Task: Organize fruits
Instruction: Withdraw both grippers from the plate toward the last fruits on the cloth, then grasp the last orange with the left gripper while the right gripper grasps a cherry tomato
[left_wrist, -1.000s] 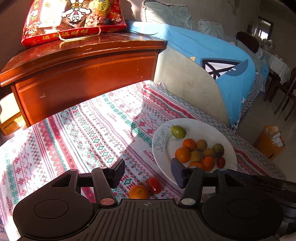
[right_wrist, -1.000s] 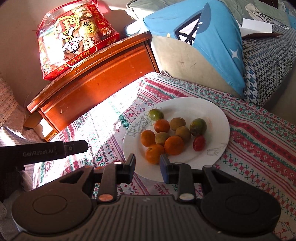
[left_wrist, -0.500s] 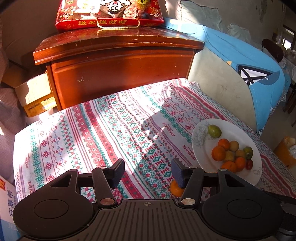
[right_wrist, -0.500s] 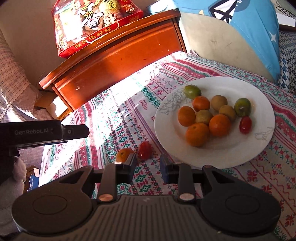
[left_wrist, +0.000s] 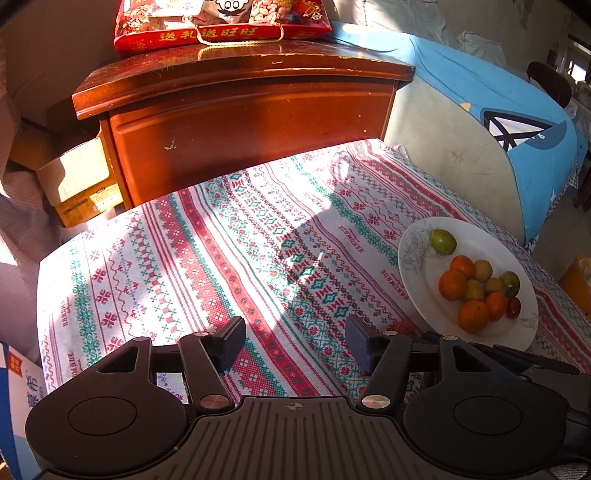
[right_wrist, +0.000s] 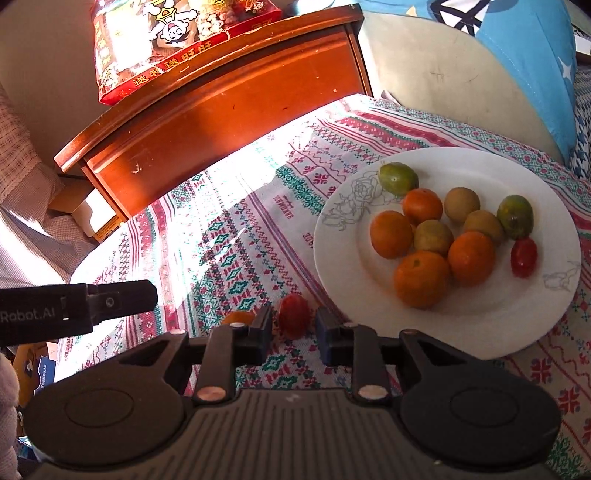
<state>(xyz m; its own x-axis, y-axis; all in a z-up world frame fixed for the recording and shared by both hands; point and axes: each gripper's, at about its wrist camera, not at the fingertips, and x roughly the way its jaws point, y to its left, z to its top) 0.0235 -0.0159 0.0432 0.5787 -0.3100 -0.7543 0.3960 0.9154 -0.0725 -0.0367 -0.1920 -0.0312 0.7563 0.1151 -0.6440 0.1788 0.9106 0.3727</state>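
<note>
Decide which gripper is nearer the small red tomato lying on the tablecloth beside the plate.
Right. The right gripper has its closing jaws either side of the small red tomato. The left gripper, jaws opening over bare cloth, sits off to the tomato's left.

Hard sunlight glares off the tablecloth (right_wrist: 207, 221), deep shadows, fisheye bending at edges

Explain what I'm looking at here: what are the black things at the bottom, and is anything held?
Each picture comes from a camera on a hand-held gripper, looking along its two fingers. In the right camera's view, the right gripper is closing around a small red tomato on the tablecloth; the pads do not yet seem to press it. An orange lies beside it. The white plate holds the other fruit. In the left camera's view, the left gripper is opening, empty, over the cloth.
</note>
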